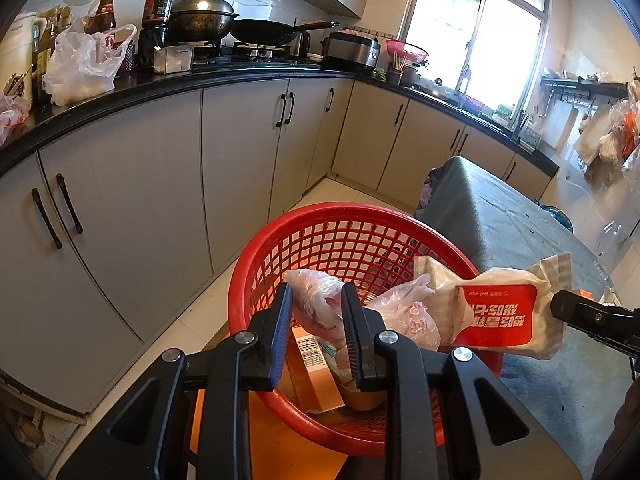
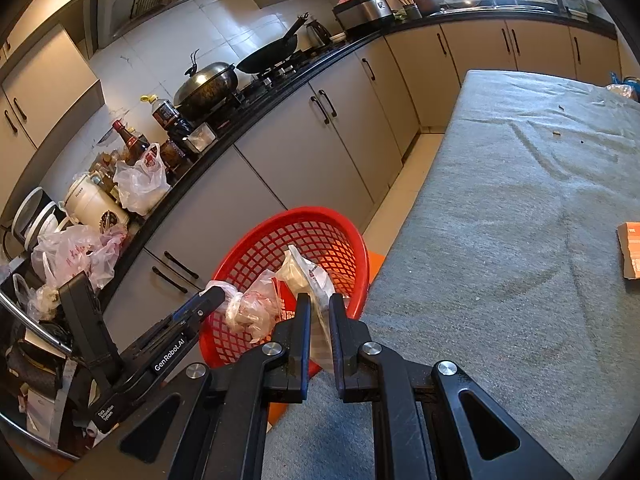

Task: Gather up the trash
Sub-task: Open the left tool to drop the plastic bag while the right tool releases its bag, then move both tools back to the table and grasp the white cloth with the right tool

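A red mesh basket (image 1: pixel 320 240) stands on the floor beside the table; it also shows in the right wrist view (image 2: pixel 320 220). My left gripper (image 1: pixel 318 300) is shut on a crumpled pink plastic bag (image 1: pixel 320 300) held over the basket; in the right wrist view the bag (image 2: pixel 252 308) hangs from it. My right gripper (image 2: pixel 320 304) is shut on a white snack packet with a red label (image 1: pixel 496 312), held over the basket's right rim; it shows edge-on in the right wrist view (image 2: pixel 308 276). A cardboard box (image 1: pixel 312 364) lies inside the basket.
A table with a grey cloth (image 2: pixel 520 220) fills the right side, with an orange box (image 2: pixel 630 248) at its right edge. The kitchen counter (image 1: pixel 160 84) with bottles, bags, woks and cabinets runs along the left and back.
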A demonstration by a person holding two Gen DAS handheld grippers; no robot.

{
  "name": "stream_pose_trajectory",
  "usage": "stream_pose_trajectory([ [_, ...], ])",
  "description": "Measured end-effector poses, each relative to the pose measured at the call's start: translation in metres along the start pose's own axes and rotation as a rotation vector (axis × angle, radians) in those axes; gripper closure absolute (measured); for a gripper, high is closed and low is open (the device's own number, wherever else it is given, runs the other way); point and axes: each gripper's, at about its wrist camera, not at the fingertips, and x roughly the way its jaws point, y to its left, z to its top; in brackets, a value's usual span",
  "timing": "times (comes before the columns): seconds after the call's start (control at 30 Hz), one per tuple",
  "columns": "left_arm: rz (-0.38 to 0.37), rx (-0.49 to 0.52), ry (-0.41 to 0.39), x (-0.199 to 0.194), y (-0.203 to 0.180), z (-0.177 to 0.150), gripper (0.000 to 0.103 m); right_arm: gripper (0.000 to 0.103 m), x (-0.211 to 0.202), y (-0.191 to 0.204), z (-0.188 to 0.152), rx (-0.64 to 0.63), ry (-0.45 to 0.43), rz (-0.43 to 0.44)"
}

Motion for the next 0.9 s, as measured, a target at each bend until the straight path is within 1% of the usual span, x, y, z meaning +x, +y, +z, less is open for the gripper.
stream_pose_trajectory([
  [0.03, -0.001, -0.001, 0.000, 0.000, 0.000, 0.000, 0.078, 0.093, 0.000, 0.001, 0.000, -0.003, 0.002, 0.001],
  [0.17, -0.009, -0.005, 0.000, 0.000, 0.001, 0.000, 0.077, 0.091, 0.002, 0.003, -0.001, -0.009, 0.012, 0.006],
  [0.3, -0.007, -0.001, -0.011, -0.002, 0.000, 0.001, 0.064, 0.091, 0.000, 0.003, -0.001, -0.010, 0.006, 0.011],
  [0.47, -0.006, -0.005, -0.026, -0.007, 0.000, 0.002, 0.054, 0.091, -0.009, 0.002, -0.001, -0.009, -0.012, 0.011],
  [0.53, 0.001, -0.004, -0.034, -0.010, -0.001, 0.003, 0.047, 0.091, -0.013, 0.001, -0.002, -0.008, -0.018, 0.007],
  [0.8, 0.015, 0.020, -0.061, -0.022, -0.011, 0.002, 0.043, 0.089, -0.026, -0.011, -0.009, 0.017, -0.020, -0.020],
  [0.9, 0.019, 0.031, -0.067, -0.025, -0.017, 0.001, 0.042, 0.085, -0.031, -0.019, -0.012, 0.033, -0.023, -0.021],
])
